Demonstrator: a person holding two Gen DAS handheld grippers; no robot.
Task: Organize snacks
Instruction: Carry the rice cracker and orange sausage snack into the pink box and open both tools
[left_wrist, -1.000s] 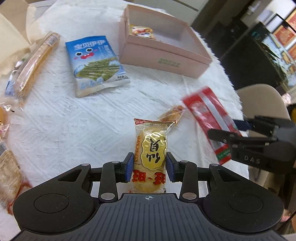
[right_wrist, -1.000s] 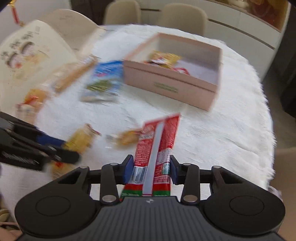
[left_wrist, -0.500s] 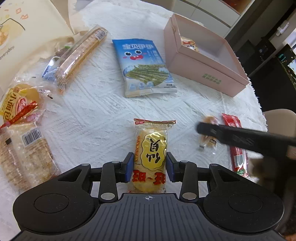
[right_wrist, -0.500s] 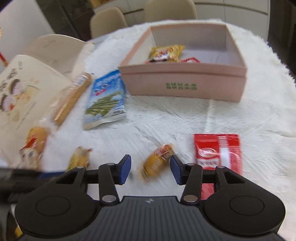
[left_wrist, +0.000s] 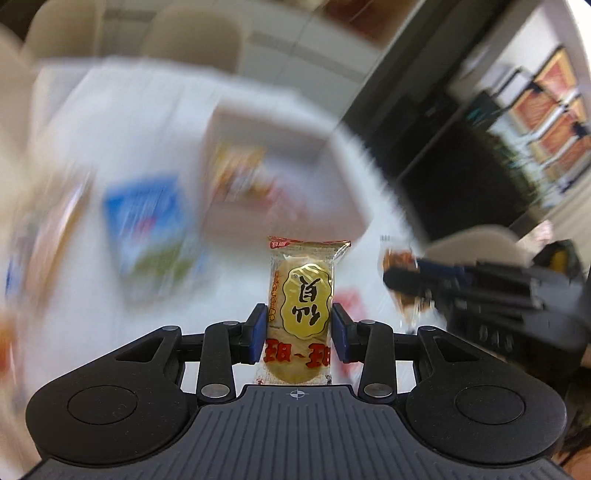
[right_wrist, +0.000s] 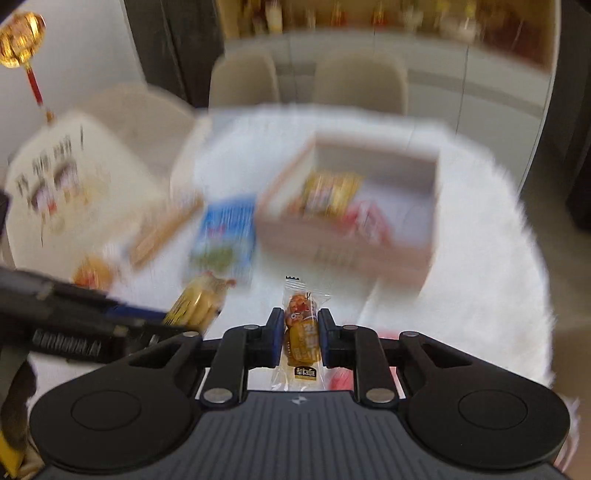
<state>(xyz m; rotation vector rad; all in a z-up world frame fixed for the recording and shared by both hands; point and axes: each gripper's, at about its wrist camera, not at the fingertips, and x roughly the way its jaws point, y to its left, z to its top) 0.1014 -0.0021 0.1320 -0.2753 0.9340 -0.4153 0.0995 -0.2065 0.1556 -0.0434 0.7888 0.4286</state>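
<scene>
The left gripper (left_wrist: 298, 332) is clamped on a rice cracker packet (left_wrist: 303, 295), its blue pads pressing the two long sides of the yellow wrapper, which stands upright between them above the table. The jaws are only partly closed, held apart by the packet's width. In the right wrist view this same gripper comes in from the left edge with the packet sticking out of its tip.

Behind it lies the white tablecloth (right_wrist: 480, 258), much blurred. On it, from left to right: a long snack bar (right_wrist: 162, 232), a blue packet (right_wrist: 225, 240) lying flat, and a pink box (right_wrist: 343, 254) with open top. Inside the box lie a yellow packet (right_wrist: 328, 192) and a red one (right_wrist: 365, 218) just beside it.

The right gripper (right_wrist: 297, 339) has just closed its jaws and now pinches a small sweet (right_wrist: 301, 332) in a clear wrapper with an orange and yellow print. The pads grip its middle, nearly together, and the crimped end points away from the camera. In the left wrist view this gripper reaches in from the right edge, the sweet dangling at its tip. A red packet (right_wrist: 341, 378) lies on the cloth under it, mostly hidden.
</scene>
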